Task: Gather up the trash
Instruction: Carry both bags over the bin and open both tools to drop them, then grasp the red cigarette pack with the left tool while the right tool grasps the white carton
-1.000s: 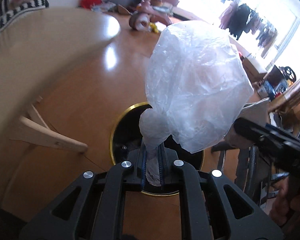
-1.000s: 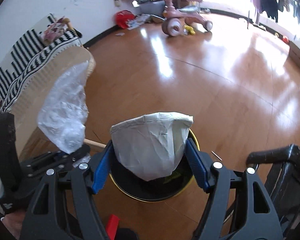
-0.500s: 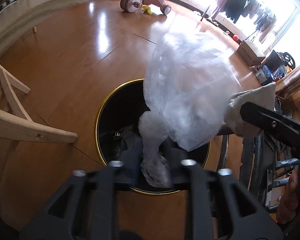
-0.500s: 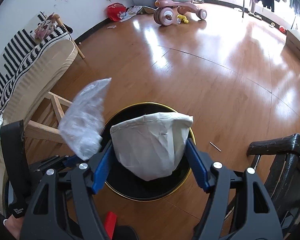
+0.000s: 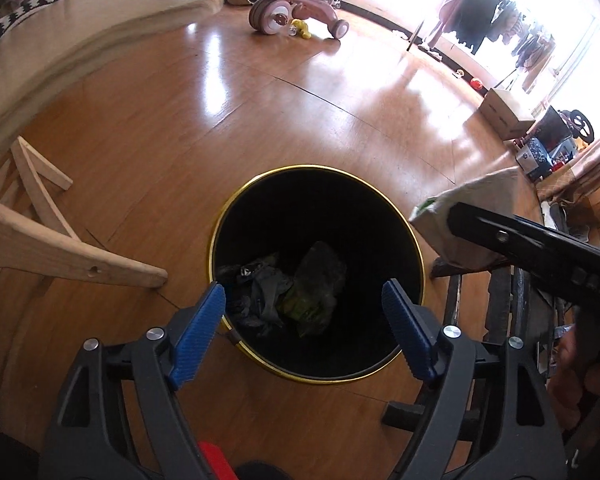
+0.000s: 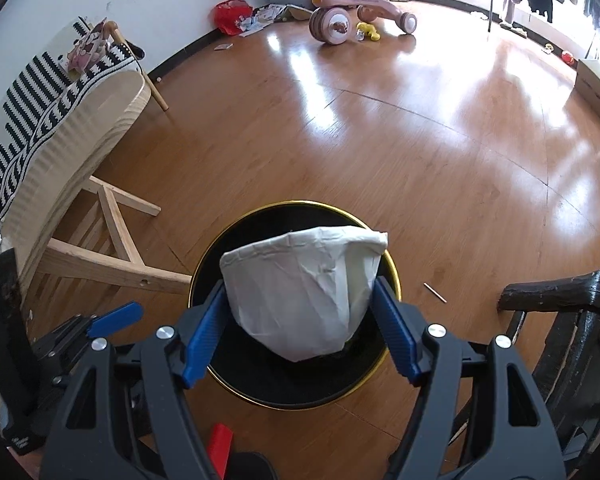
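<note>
Left wrist view first: our left gripper (image 5: pixel 302 312) has just been opening, its jaws spread wide with nothing between them, poised over the round black bin with the gold rim (image 5: pixel 315 168). Crumpled dark and greenish trash (image 5: pixel 296 292) already lies at the bottom, so we judge that drop done. Over on the right wrist view, our right gripper (image 6: pixel 300 328) is clamped on a crumpled white paper wrapper (image 6: pixel 304 292), hanging right above the bin. We reckon releasing that is what's left.
</note>
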